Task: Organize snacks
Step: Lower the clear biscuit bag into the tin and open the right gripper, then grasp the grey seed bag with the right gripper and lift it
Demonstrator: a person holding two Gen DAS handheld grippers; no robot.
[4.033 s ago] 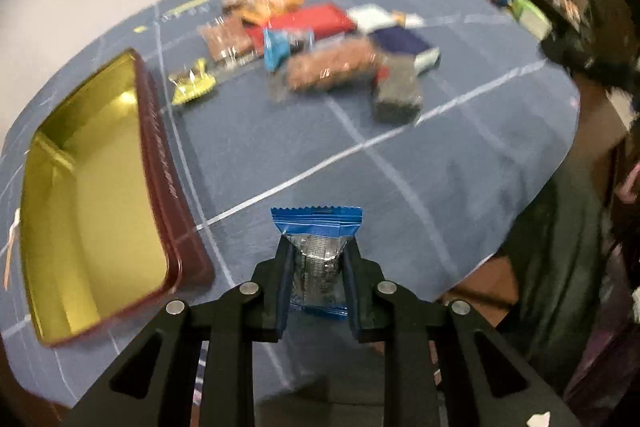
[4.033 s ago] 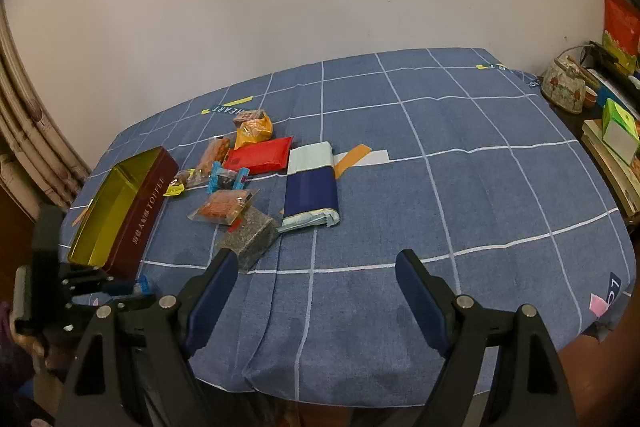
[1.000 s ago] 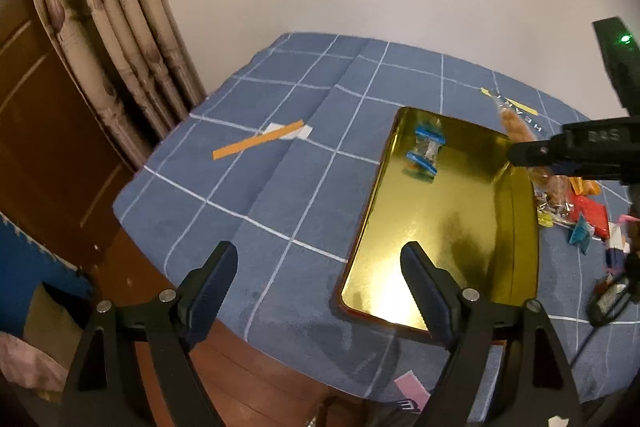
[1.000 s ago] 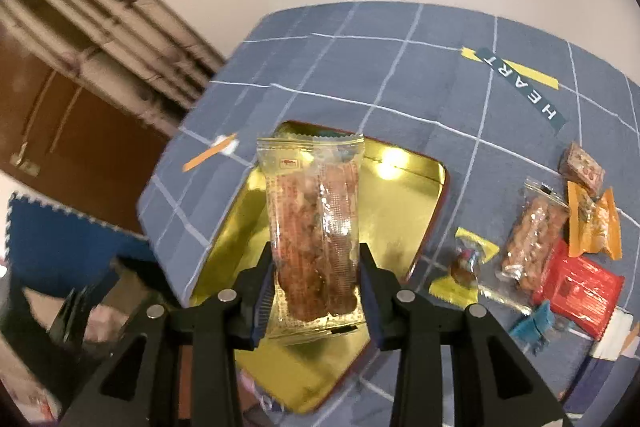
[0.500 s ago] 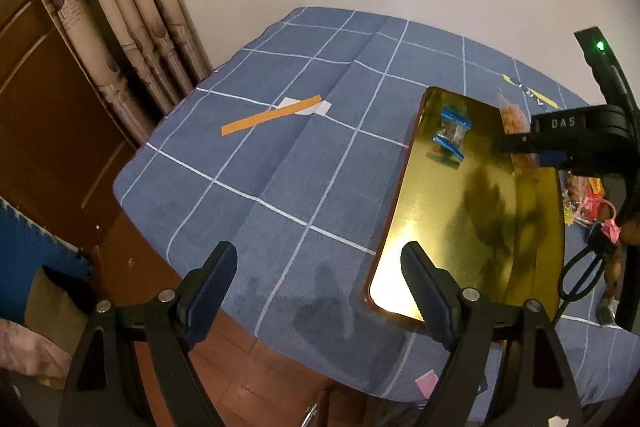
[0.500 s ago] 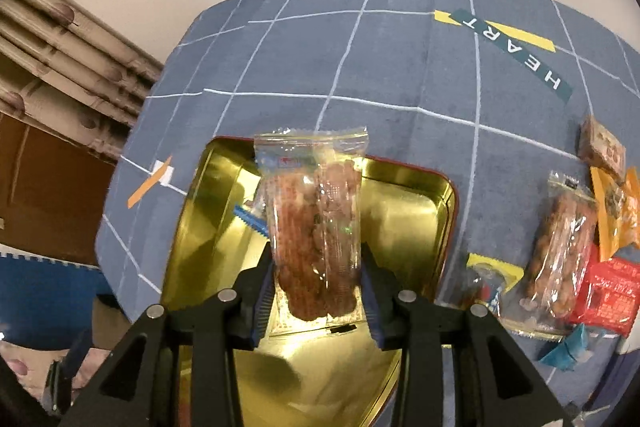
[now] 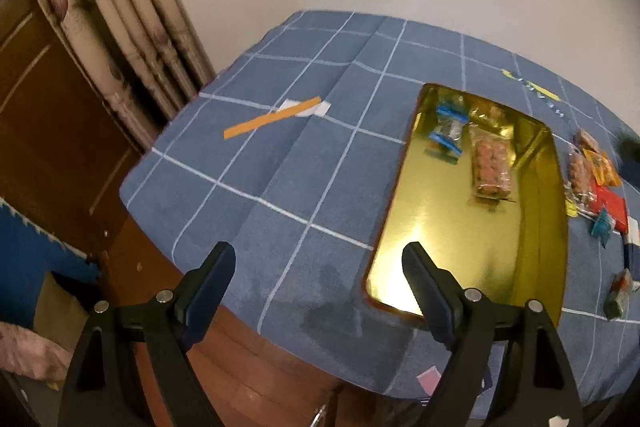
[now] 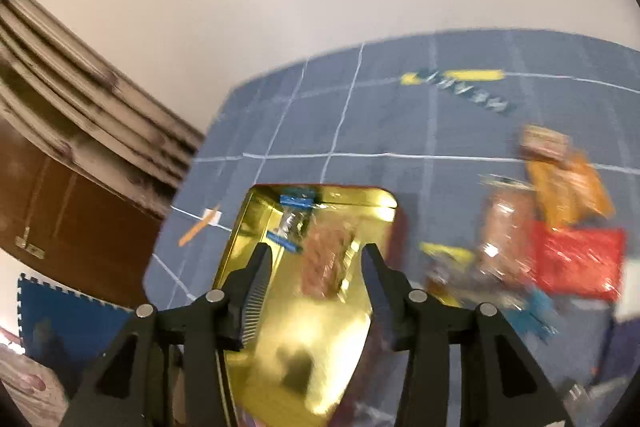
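The gold-lined tin (image 7: 480,259) lies open on the blue checked cloth, right of my left gripper (image 7: 318,263), which is open and holds nothing. Inside the tin, at its far end, a blue-ended packet (image 7: 448,131) and a clear bag of reddish-brown snacks (image 7: 490,167) lie side by side. In the blurred right wrist view my right gripper (image 8: 316,253) hovers over the tin (image 8: 288,347) with its jaws opening. The clear bag (image 8: 326,263) shows between them but lies on the tin floor, free of the pads, next to the blue packet (image 8: 294,219).
Loose snacks lie on the cloth right of the tin: a red packet (image 8: 576,263), an orange one (image 8: 568,187), a clear bag (image 8: 506,231) and a yellow sweet (image 8: 446,253). An orange strip (image 7: 272,123) lies left of the tin. Curtain (image 7: 120,27) and the table edge are at the left.
The right gripper spread its jaws and let the clear bag drop into the tin beside the blue packet. It has left the left wrist view. The left gripper stayed open.
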